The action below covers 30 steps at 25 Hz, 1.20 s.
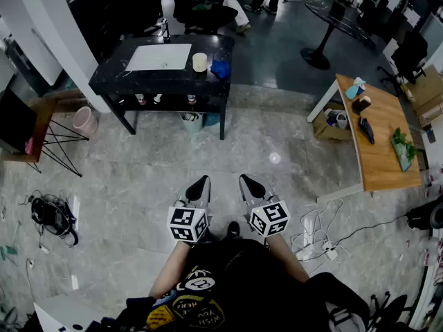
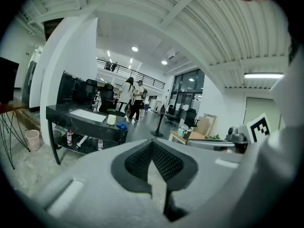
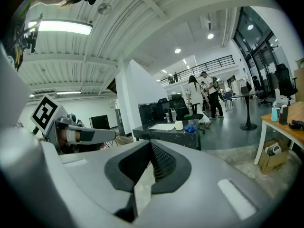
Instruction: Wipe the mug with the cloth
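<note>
Both grippers appear low in the centre of the head view, side by side and pointing toward the top of the frame.

1. Left gripper (image 1: 200,184): the jaws are closed together at the tips, with nothing between them.
2. Right gripper (image 1: 250,183): the jaws are likewise closed tip to tip and hold nothing.
3. Both grippers hang over bare grey floor (image 1: 138,178), well apart from the work surface.

The mug (image 1: 199,61), pale and upright, stands on the black table (image 1: 114,76) in the upper centre of the head view. The blue cloth (image 1: 220,68) lies crumpled just to the right of the mug, near the table's right edge. A white sheet (image 1: 160,57) lies flat to the left of the mug. Small bottles stand on the table's lower shelf.

A pink bin (image 1: 85,120) stands on the floor left of the table. A wooden table (image 1: 377,159) carrying small items occupies the right side of the frame. Cables (image 1: 315,235) lie on the floor at the lower right.
</note>
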Available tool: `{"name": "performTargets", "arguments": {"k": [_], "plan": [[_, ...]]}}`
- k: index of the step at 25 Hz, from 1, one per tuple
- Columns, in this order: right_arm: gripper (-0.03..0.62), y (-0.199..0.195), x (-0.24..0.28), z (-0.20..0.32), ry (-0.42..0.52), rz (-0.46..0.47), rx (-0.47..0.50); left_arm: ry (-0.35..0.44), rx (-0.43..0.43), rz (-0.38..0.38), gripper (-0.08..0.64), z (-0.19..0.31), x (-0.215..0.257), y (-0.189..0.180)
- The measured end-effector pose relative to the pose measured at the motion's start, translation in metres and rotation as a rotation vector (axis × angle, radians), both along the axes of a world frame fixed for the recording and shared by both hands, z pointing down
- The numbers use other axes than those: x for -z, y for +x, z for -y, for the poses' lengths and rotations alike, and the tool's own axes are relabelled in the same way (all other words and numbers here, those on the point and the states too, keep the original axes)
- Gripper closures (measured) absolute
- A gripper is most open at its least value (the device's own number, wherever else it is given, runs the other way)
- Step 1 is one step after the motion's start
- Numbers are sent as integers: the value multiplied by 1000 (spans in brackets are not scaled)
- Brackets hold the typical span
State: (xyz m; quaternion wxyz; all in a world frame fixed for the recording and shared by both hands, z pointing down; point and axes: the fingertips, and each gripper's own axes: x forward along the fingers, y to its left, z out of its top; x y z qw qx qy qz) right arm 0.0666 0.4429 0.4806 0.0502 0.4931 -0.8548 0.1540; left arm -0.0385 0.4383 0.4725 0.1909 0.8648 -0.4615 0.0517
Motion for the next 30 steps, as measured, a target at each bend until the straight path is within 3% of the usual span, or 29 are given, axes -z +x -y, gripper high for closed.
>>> {"name": "performTargets", "arguments": {"k": [13, 18, 23, 30], "plan": [[591, -16, -9, 6, -10, -2, -13, 5, -12, 37, 555, 7, -6, -12], [589, -28, -19, 11, -75, 105, 0, -4, -19, 30, 555, 7, -13, -19], [590, -48, -33, 10, -109, 34, -1, -23, -35, 29, 555, 9, -23, -33], [590, -58, -64, 8, -210, 3, -11, -110, -52, 35, 555, 14, -53, -43]]}}
